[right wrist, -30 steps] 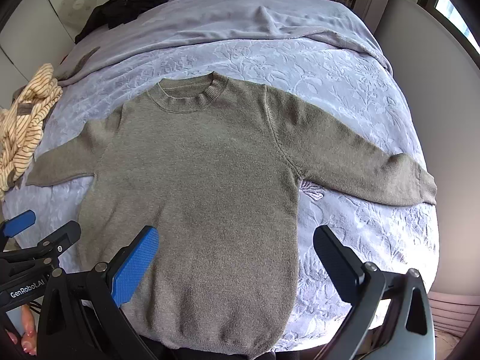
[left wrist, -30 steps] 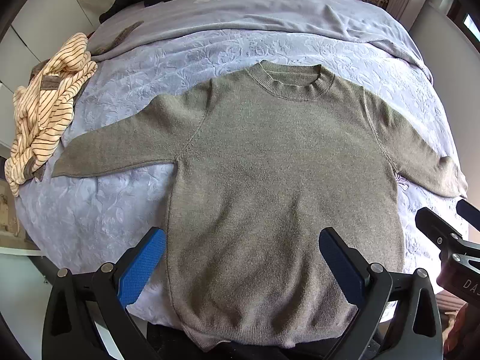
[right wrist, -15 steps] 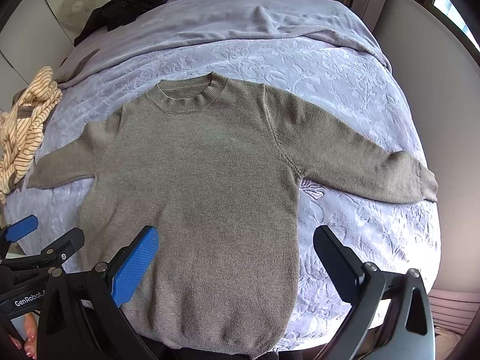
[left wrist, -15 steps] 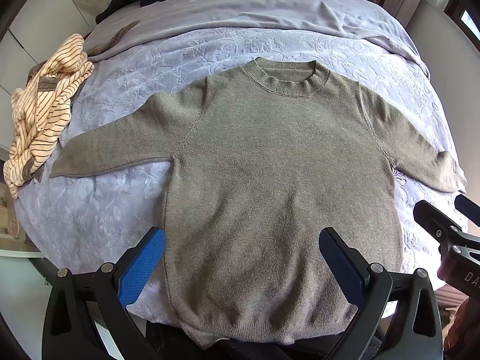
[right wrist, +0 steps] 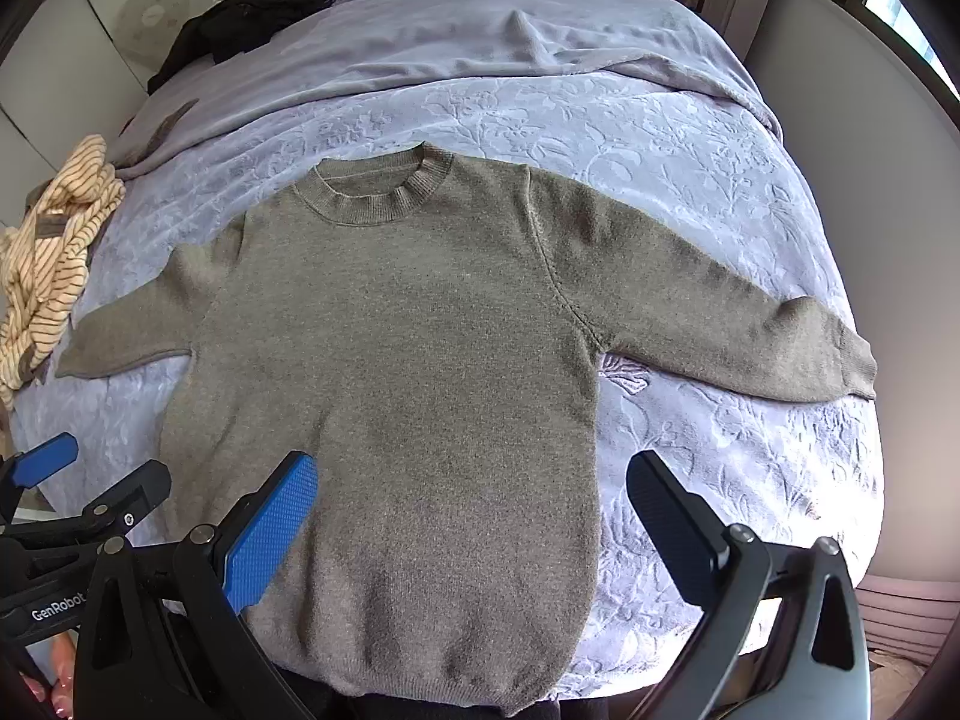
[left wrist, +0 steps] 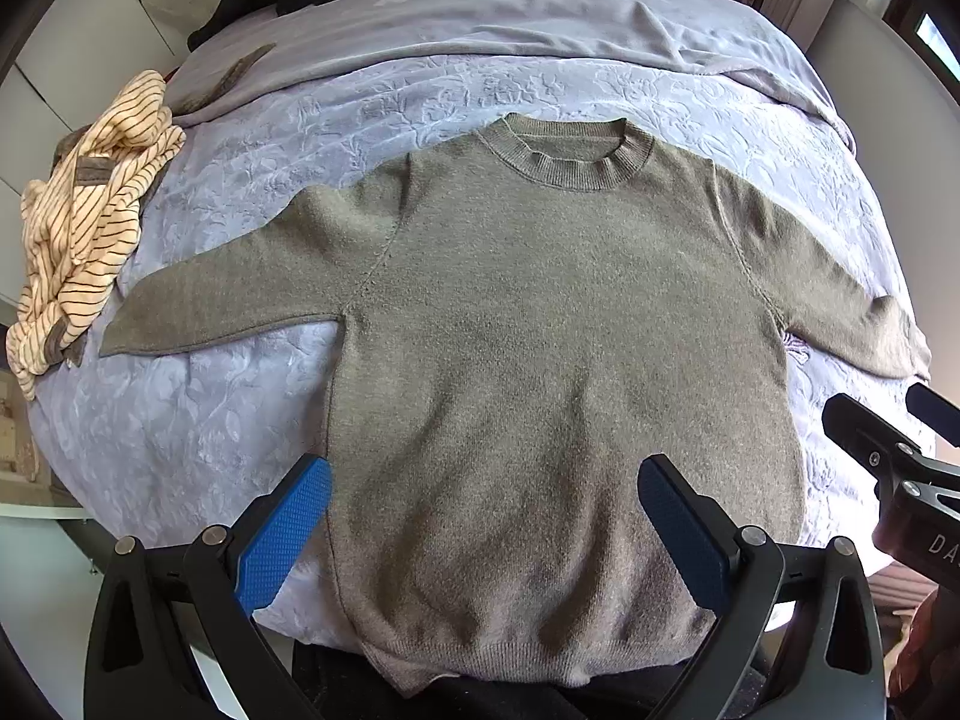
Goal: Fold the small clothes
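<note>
The sweater [left wrist: 558, 360] lies spread flat on the bed [left wrist: 198, 438], front up, hem nearest the cameras and collar farthest, both sleeves angled out to the sides — laid open like this, I judge, so that a sleeve or side can be folded inward first. Nearest of all, the left gripper [left wrist: 483, 516] hangs above the hem with its jaws wide apart and nothing between them; the right gripper [right wrist: 471, 510] is likewise wide open and empty, over the sweater's right edge. Neither appears to touch the fabric, so no fold looks begun.

The right view shows the whole right sleeve [right wrist: 720, 324] to its cuff near the bed's edge, which the left view squeezes into its margin. The left view shows the left sleeve [left wrist: 228, 294] at full length. Beyond that sleeve, a crumpled striped garment [left wrist: 78, 228] lies at the bed's left side — probably waiting its turn. Farther back lie a smooth blanket [right wrist: 480, 42] and dark clothes [right wrist: 252, 12].
</note>
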`<state>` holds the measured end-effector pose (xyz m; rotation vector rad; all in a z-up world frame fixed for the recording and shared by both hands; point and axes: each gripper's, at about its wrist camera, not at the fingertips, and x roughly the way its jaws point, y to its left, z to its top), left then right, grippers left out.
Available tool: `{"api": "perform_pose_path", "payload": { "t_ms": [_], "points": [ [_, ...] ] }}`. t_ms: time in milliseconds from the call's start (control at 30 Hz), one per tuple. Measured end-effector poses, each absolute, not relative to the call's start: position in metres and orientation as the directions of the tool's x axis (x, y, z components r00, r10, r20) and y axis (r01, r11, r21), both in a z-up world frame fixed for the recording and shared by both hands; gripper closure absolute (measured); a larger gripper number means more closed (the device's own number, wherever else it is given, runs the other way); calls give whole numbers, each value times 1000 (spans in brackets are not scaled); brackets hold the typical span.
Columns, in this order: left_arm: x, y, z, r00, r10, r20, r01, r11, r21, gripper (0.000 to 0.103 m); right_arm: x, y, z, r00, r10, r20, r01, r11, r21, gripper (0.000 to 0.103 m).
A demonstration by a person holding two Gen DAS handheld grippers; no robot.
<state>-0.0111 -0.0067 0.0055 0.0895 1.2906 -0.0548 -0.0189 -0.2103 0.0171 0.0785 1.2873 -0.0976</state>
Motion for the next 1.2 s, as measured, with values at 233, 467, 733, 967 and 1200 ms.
{"api": "perform_pose_path", "payload": {
  "t_ms": [233,467,733,967,1200],
  "points": [
    [-11,-5,4,232,12,-973,91,995,34,1,-20,-208,16,273,-27,-962,116,993,5,0],
    [-12,-6,6,217,-11,-976,99,995,11,1,-20,-207,14,269,-25,-963,112,994,6,0],
    [-11,-5,6,245,0,-970,87,996,22,1,-14,-208,13,265,-20,-964,104,995,8,0],
    [-8,0,7,241,-2,-971,71,997,16,1,-9,-207,11,260,-17,-965,97,995,9,0],
    [-4,3,5,243,-1,-970,71,997,17,1,-6,-208,7,247,-23,-969,105,994,3,0]
  ]
}}
